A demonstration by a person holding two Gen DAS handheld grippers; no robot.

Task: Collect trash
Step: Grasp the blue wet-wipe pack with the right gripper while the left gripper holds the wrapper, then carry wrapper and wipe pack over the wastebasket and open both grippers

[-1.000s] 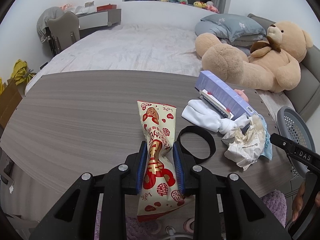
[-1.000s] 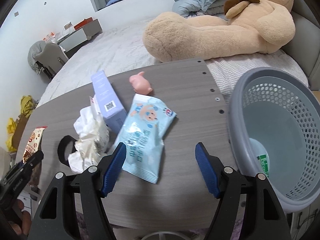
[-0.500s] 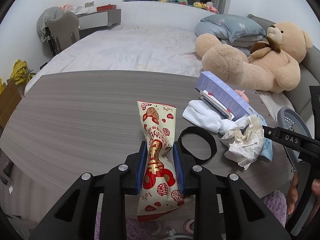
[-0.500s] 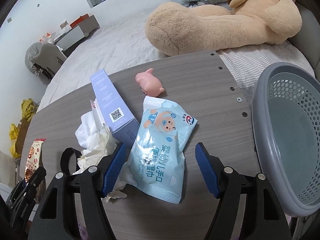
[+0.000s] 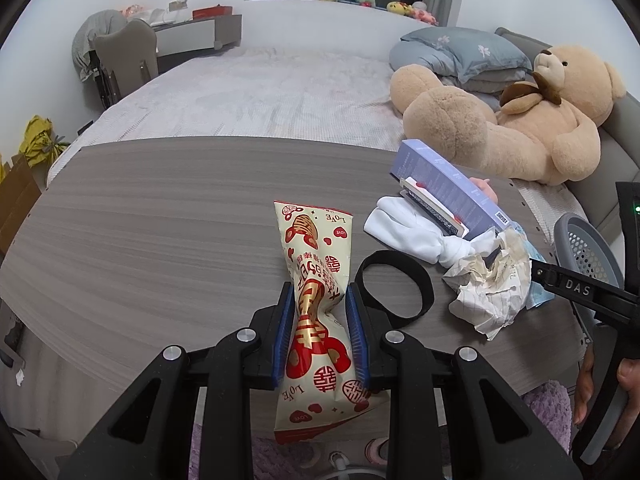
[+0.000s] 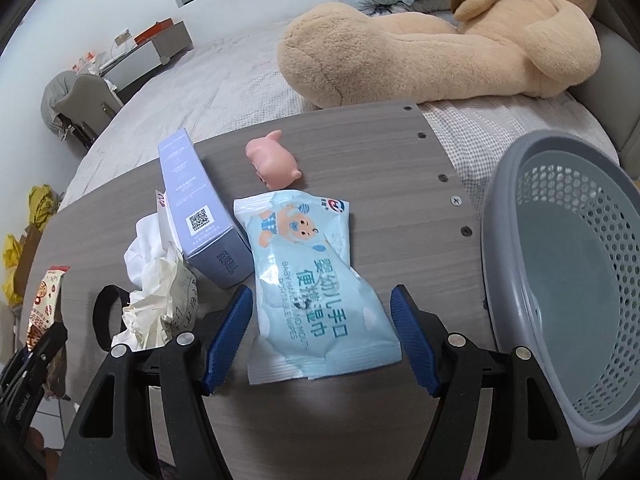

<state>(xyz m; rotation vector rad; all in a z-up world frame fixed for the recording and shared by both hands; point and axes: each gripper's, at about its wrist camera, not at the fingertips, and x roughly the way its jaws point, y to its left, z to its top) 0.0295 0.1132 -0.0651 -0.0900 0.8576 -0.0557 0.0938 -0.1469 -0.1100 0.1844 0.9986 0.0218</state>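
My left gripper point(image 5: 319, 300) is shut on a cream and red snack wrapper point(image 5: 316, 280) that lies on the grey wooden table point(image 5: 160, 216). The wrapper also shows at the left edge of the right wrist view point(image 6: 44, 304). My right gripper point(image 6: 320, 300) is open, its fingers on either side of a light blue wet-wipes packet point(image 6: 312, 280) flat on the table. Crumpled paper point(image 6: 160, 304) lies left of it and also shows in the left wrist view point(image 5: 492, 288). A grey perforated basket point(image 6: 560, 280) stands off the table's right end.
A purple box point(image 6: 200, 216), a white cloth point(image 5: 408, 228), a black band point(image 5: 394, 288) and a pink toy pig point(image 6: 274, 162) lie on the table. Behind it are a bed and a large teddy bear point(image 6: 440, 40).
My right gripper has moved forward over the table until its fingers straddle the wet-wipes packet. My left gripper has stayed shut on the snack wrapper.
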